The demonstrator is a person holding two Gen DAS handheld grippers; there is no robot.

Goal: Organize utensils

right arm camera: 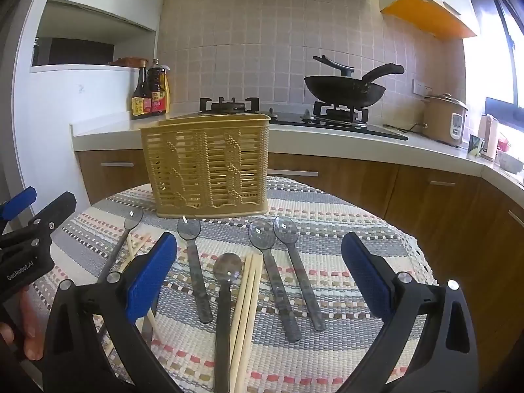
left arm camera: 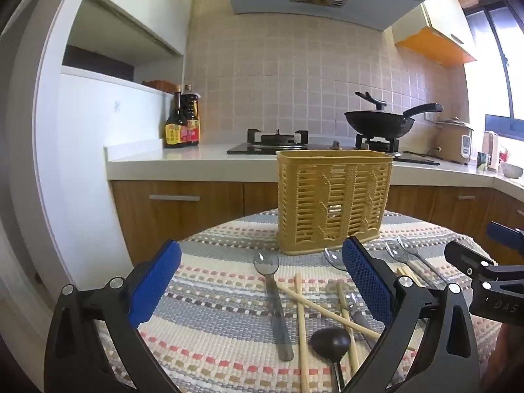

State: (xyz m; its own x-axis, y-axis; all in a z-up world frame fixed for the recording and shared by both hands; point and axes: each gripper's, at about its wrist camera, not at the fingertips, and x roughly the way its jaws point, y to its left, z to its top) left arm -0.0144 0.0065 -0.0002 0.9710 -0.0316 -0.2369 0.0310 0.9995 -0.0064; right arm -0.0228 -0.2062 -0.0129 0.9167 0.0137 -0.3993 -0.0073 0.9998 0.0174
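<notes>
Left gripper (left arm camera: 262, 281) jaws wide apart, nothing between pads, hovering over woven mat (left arm camera: 209, 308). Right gripper (right arm camera: 258, 281) likewise spread, empty. Below left gripper: dark ladle (left arm camera: 330, 342), crossed chopsticks (left arm camera: 300, 321), clear spoon (left arm camera: 273, 298) loose on mat. Below right gripper: chopstick bundle (right arm camera: 245, 308) between clear spoons (right arm camera: 275, 278), handles toward camera. Beyond, yellow slatted utensil basket (right arm camera: 206, 170) upright at mat's far side. Farther: kitchen bench (right arm camera: 327, 137), wok (right arm camera: 344, 91) on stove, sauce bottles (right arm camera: 150, 95).
</notes>
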